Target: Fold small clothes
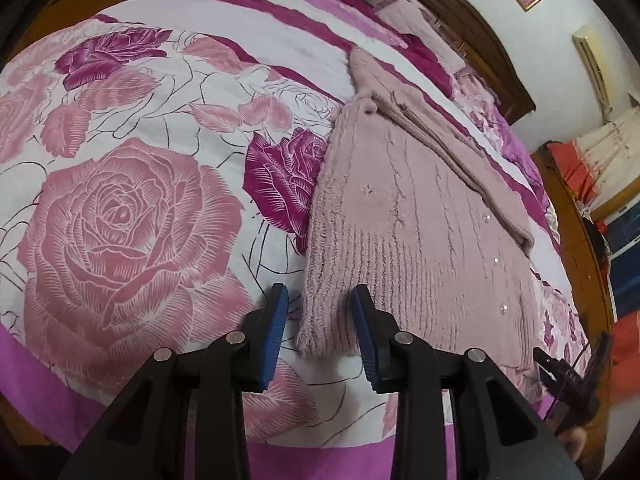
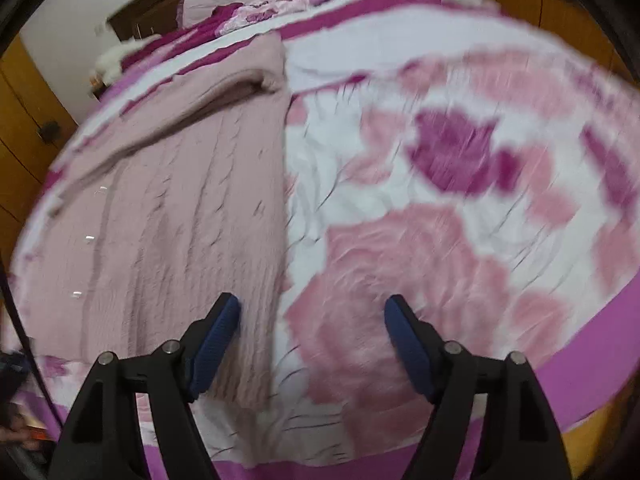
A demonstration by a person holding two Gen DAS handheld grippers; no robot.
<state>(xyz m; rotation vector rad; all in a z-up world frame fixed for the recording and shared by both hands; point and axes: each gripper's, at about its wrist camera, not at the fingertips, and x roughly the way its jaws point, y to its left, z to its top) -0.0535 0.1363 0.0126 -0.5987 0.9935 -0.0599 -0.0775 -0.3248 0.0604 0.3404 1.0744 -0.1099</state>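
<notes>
A dusty-pink knitted cardigan [image 1: 400, 208] with small pearl buttons lies flat on the rose-print bedspread [image 1: 132, 216], one sleeve folded across its body. My left gripper [image 1: 320, 320] is open just above the cardigan's near left hem corner, jaws either side of it, not gripping. In the blurred right wrist view the cardigan [image 2: 180, 208] lies at the left. My right gripper [image 2: 312, 332] is open wide over the cardigan's right hem edge and the bedspread [image 2: 440, 240], holding nothing. The right gripper also shows in the left wrist view [image 1: 572, 368] at the far right.
Pillows [image 1: 420, 36] and a dark wooden headboard [image 1: 480, 40] stand at the far end of the bed. A wooden footboard and red and blue bedding [image 1: 624, 248] lie to the right. Wooden cabinets [image 2: 24, 120] stand to the left in the right wrist view.
</notes>
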